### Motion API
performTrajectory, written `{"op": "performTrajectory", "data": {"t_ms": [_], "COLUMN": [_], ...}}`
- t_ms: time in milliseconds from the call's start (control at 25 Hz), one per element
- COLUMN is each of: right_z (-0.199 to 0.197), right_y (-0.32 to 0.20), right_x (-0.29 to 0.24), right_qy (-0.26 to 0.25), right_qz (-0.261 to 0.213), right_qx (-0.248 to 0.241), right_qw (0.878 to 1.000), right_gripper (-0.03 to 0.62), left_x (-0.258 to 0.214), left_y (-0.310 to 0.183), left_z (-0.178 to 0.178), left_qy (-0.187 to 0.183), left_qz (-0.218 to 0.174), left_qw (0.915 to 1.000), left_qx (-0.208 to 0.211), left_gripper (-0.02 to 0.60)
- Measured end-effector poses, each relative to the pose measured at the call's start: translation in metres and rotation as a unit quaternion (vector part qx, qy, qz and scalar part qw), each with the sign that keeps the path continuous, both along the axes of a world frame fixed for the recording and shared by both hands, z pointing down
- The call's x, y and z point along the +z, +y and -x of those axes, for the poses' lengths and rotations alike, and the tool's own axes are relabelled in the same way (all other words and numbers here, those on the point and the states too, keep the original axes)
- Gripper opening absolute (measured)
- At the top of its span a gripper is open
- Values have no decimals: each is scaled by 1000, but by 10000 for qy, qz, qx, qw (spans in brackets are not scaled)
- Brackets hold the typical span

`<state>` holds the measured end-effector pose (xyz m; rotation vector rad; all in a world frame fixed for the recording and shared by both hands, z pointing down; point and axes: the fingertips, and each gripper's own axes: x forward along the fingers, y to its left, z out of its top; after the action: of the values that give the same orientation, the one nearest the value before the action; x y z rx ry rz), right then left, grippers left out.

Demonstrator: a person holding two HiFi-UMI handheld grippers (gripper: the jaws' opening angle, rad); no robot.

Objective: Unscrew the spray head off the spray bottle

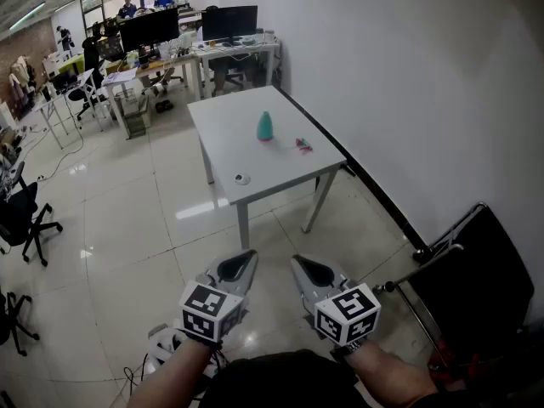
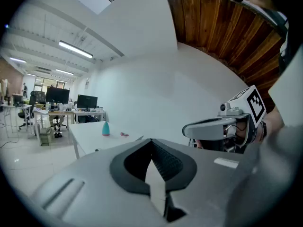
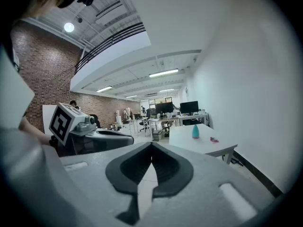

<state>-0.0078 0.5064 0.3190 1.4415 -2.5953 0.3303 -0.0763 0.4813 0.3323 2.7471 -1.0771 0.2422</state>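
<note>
Room: we're in an open office with a glossy white tiled floor [image 1: 127, 228], a plain white wall along the right and desks with dark monitors [image 1: 229, 22] at the far end.
Table: a white rectangular table [image 1: 280, 175] on white legs stands by that wall, well ahead of both grippers.
Bottle: there's the small teal spray bottle [image 1: 265, 127], upright near the middle of the tabletop; it's too far off to make out its top.
Beside it: a small pink-red object [image 1: 303, 145] lies apart from the bottle, close to the tabletop's wall-side edge; what it is can't be told.
Near corner: a small round pale object [image 1: 242, 179] sits by the tabletop's near left corner.
Left gripper: the grey left gripper [image 1: 242, 262] is held low over the floor, short of the table, its dark pads pressed together with nothing between them.
Right gripper: the grey right gripper [image 1: 308, 266] hangs just beside it, fingers together too, and empty.
Far right: a black flat panel on a metal frame [image 1: 476, 279] leans by the wall.
</note>
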Motion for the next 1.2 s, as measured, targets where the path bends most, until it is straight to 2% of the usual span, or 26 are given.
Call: {"op": "performTrajectory", "data": {"t_ms": [520,1200], "right_z": [-21,-102], "right_y": [-71,-209], "right_x": [13,32], "right_qy": [-152,-282], "right_qz": [125,420], "right_qx": [-54,-363], "right_qw": [9998,9981], "right_gripper": [-8,-8], "left_x": [14,27], "left_y": [-67,-200], "left_z": [-15,-93], "left_qy": [-135,-353], "left_qz": [140,392], "left_qw": [9998,9982], "left_qx": [-101,-289], "left_gripper": [15,15]}}
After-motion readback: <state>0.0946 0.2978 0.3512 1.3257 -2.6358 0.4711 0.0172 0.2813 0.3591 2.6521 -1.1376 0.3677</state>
